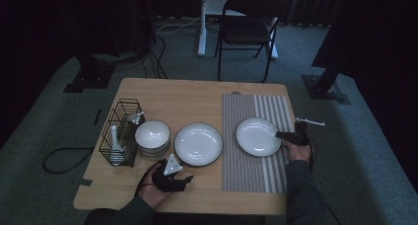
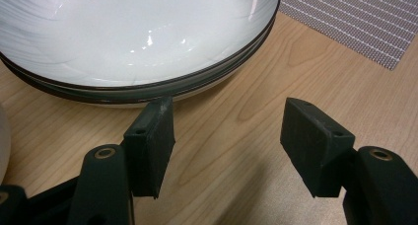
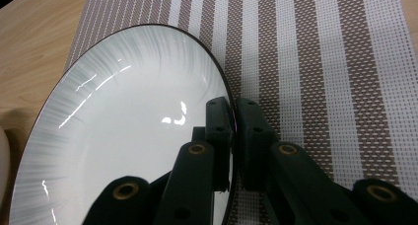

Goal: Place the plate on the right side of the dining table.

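Plate [image 1: 257,136], white with a thin dark rim, lies on the striped placemat [image 1: 256,175] toward the table's right half, and the right gripper [image 1: 285,134] has it clamped at its three o'clock edge; in the right gripper view the two black pads [image 3: 219,136] stand pressed together on the plate's rim [image 3: 224,82], one above the white inner face and one outside it, over the mat's stripes [image 3: 315,62]. At the plate's nine o'clock, just off the mat on the bare wooden table [image 1: 197,94], sits a stack of plates [image 1: 198,144] of the same kind. Farther out at nine o'clock a stack of white bowls [image 1: 152,137] stands just beside that stack, and beyond the bowls a black wire rack [image 1: 120,131] holds pale utensils near the table's left edge. The left gripper [image 1: 189,178] rests at the stacked plates' seven o'clock, low near the tabletop, its jaws spread wide apart with nothing between them; the left gripper view shows the two pads [image 2: 150,141] pointing at the stack's rim [image 2: 148,87], close but not touching, with bare wood between. A folding chair [image 1: 249,30] stands on the floor at the table's twelve o'clock, well apart from everything on it.
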